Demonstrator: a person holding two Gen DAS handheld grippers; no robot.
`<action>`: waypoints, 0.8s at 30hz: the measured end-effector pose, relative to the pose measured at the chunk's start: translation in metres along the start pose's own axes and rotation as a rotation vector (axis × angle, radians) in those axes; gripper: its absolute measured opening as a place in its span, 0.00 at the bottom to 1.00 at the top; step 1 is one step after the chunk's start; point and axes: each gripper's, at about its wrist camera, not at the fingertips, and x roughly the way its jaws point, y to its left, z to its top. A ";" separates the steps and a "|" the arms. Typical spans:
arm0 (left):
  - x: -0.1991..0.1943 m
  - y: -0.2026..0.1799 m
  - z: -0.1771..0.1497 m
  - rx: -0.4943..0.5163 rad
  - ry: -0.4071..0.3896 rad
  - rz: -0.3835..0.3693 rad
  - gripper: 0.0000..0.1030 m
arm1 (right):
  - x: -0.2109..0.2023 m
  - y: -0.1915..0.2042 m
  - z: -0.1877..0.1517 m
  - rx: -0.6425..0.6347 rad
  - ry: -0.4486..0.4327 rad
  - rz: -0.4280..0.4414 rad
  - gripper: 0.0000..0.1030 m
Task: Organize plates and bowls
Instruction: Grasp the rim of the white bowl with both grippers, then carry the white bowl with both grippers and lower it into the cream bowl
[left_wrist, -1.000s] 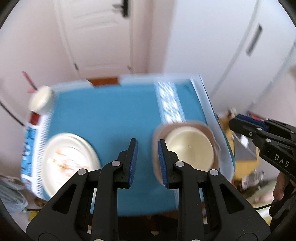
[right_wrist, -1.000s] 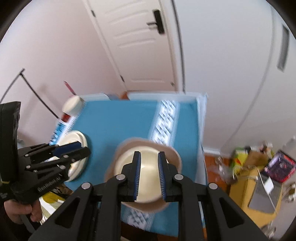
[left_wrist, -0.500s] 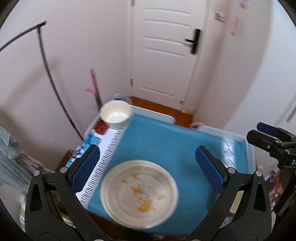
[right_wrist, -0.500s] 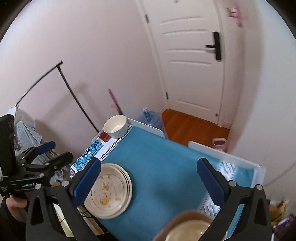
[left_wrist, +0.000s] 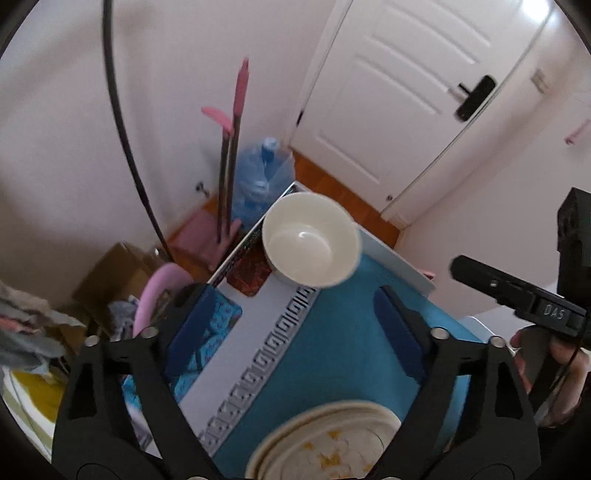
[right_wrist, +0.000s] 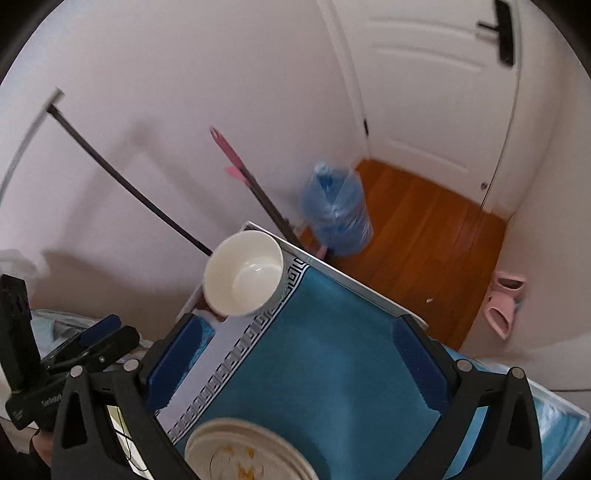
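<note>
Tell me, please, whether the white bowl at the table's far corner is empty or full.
Empty: the white bowl stands upright, and its bare, glossy bottom shows in both wrist views.

White letters "DAS" stand on the black body of the right gripper (left_wrist: 546, 312), seen from the left wrist. From the right wrist, the left gripper (right_wrist: 55, 400) carries white lettering too blurred to read.

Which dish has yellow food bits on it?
The flat plate nearest the claws, with yellow smears. The white bowl at the table's far corner looks clean inside.
</note>
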 end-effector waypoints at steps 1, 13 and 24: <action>0.012 0.004 0.003 -0.009 0.020 -0.008 0.70 | 0.023 0.002 0.008 0.007 0.030 0.009 0.94; 0.128 0.032 0.028 -0.052 0.176 -0.071 0.31 | 0.141 0.005 0.016 0.083 0.192 0.097 0.45; 0.131 0.027 0.026 0.003 0.179 -0.052 0.23 | 0.149 0.013 0.018 0.033 0.193 0.064 0.18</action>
